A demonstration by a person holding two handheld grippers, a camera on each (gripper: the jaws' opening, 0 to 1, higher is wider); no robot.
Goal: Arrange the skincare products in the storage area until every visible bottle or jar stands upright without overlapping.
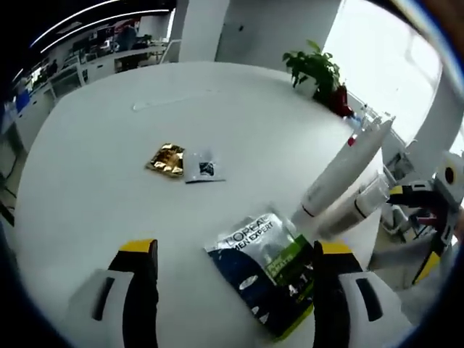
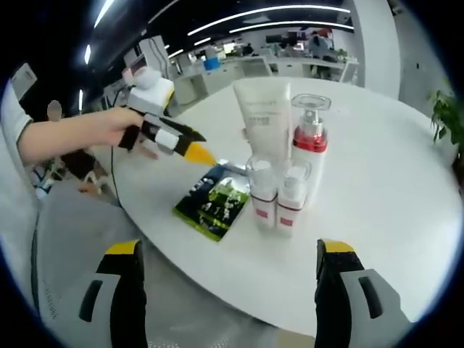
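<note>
Four skincare products stand upright in a tight cluster near the table edge: a tall white tube [image 2: 262, 116], a pump bottle with a red collar [image 2: 310, 145], and two small clear-capped bottles [image 2: 262, 192] [image 2: 291, 197]. A dark green L'Oreal packet [image 2: 214, 199] lies flat beside them. In the left gripper view the tube [image 1: 341, 170] and small bottles [image 1: 360, 206] rise just right of the packet [image 1: 264, 268]. My left gripper [image 1: 235, 248] hovers open over the packet's near end. My right gripper [image 2: 230, 250] is open, short of the cluster and off the table edge.
A gold sachet [image 1: 165, 159] and a clear sachet [image 1: 203, 167] lie mid-table. A potted plant [image 1: 315, 69] stands at the far edge. A person's hand holds the left gripper [image 2: 167, 134] above the packet. The right gripper [image 1: 420, 221] shows beyond the table [image 1: 109, 116].
</note>
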